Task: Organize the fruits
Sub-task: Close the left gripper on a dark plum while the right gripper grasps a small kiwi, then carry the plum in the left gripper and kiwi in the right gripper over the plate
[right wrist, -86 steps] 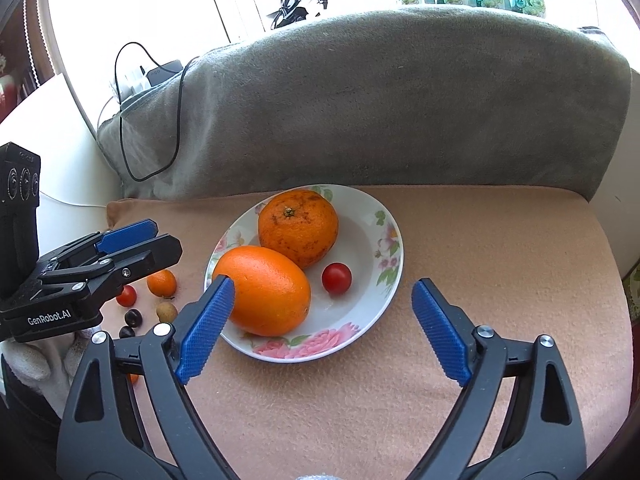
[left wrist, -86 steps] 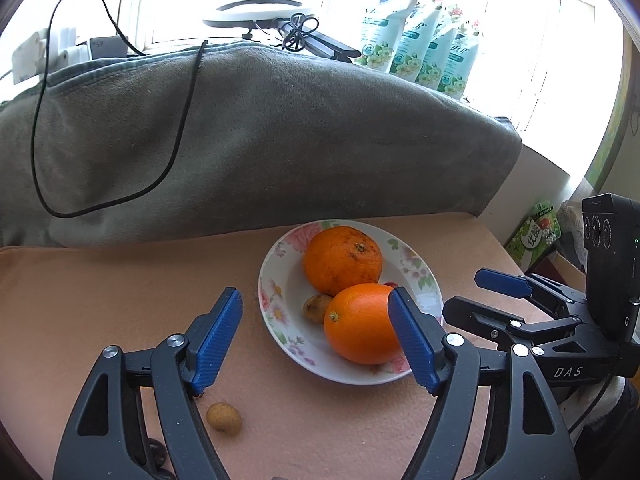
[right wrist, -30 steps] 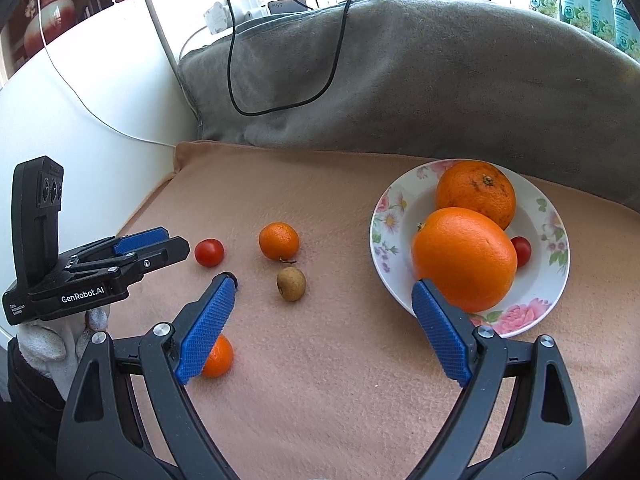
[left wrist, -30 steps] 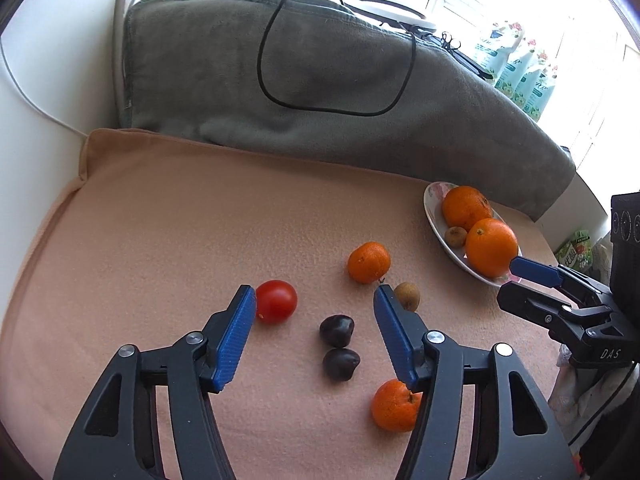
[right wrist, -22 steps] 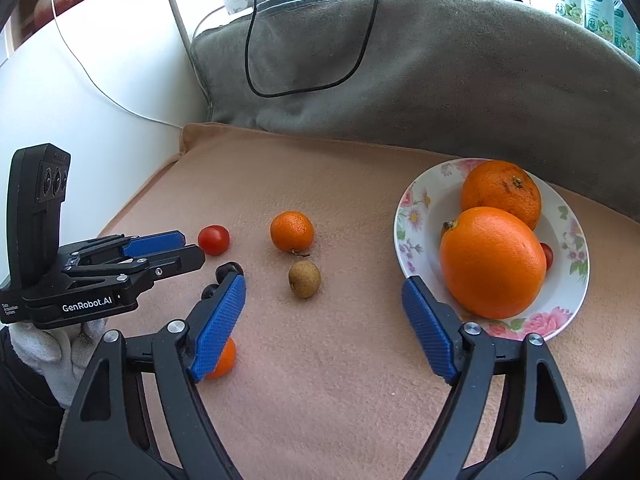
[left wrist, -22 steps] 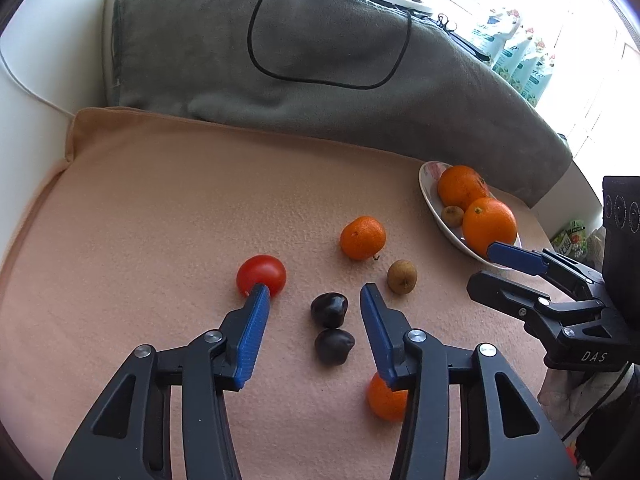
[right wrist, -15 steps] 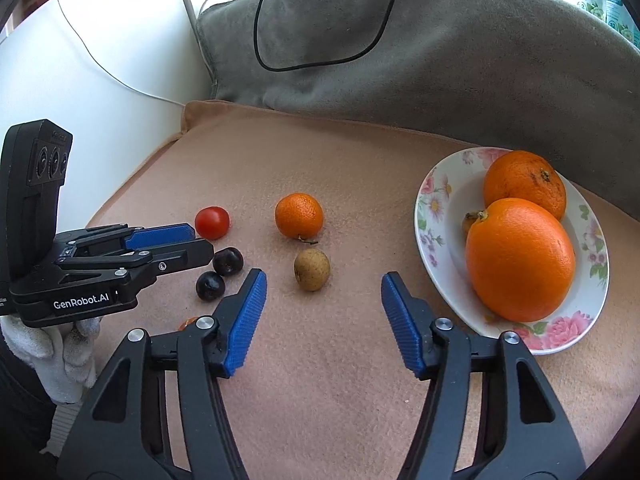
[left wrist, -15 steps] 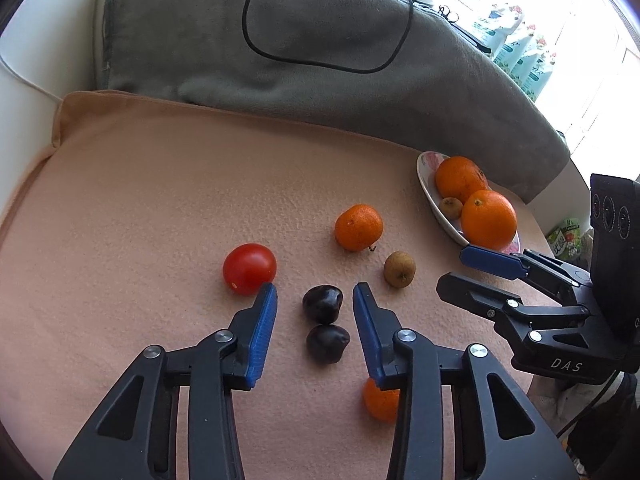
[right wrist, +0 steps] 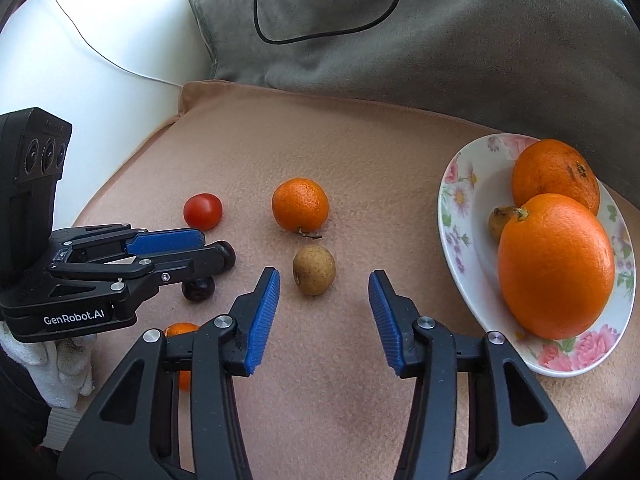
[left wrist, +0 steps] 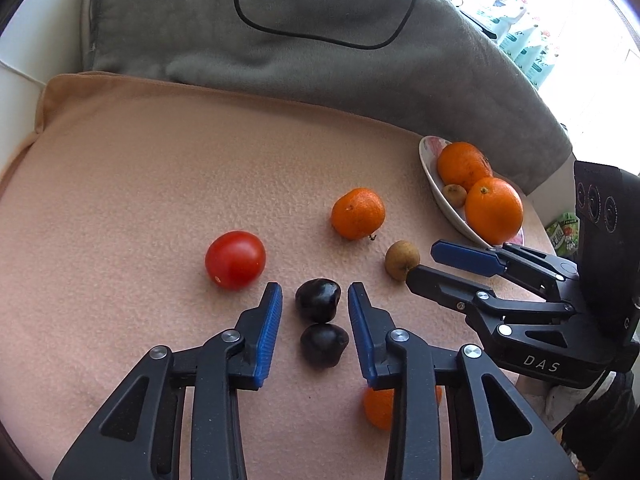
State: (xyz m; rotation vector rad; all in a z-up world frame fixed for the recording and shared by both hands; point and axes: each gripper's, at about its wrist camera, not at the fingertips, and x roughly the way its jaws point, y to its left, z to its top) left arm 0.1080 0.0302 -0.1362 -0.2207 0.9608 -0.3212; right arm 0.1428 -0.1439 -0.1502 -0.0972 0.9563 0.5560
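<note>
- The left gripper [left wrist: 315,302] is low over the peach cloth [left wrist: 140,168], its blue pads parted and bracketing the farther of two dark cherries [left wrist: 318,299]; a gap shows on each side of the fruit, so nothing is clamped.
- The nearer dark cherry [left wrist: 323,346] lies touching the first, between the gripper's fingers and closer to the camera.
- The right gripper [right wrist: 324,280] is spread wide and grips nothing; a small brown fruit [right wrist: 314,269] sits on the cloth between and just beyond its fingertips, apart from both.
- Loose on the cloth are six pieces: two dark cherries, one red tomato [left wrist: 235,260], one brown fruit, and two small mandarins.
- One mandarin [left wrist: 358,213] lies beyond the cherries; the other mandarin [left wrist: 378,408] is partly hidden behind the left gripper's right finger.
- In the left wrist view the right gripper's fingers cross in front, their tip just beside the brown fruit.
- The flowered plate [right wrist: 464,216] stands on the cloth to the right and holds three pieces in view: two large oranges, the rear orange [right wrist: 556,176] and the front orange [right wrist: 556,266] touching, plus another small brown fruit [right wrist: 500,220] tucked against them.
- A grey blanket [left wrist: 320,68] bulks along the back edge with a black cable [left wrist: 320,38] looped on it.
</note>
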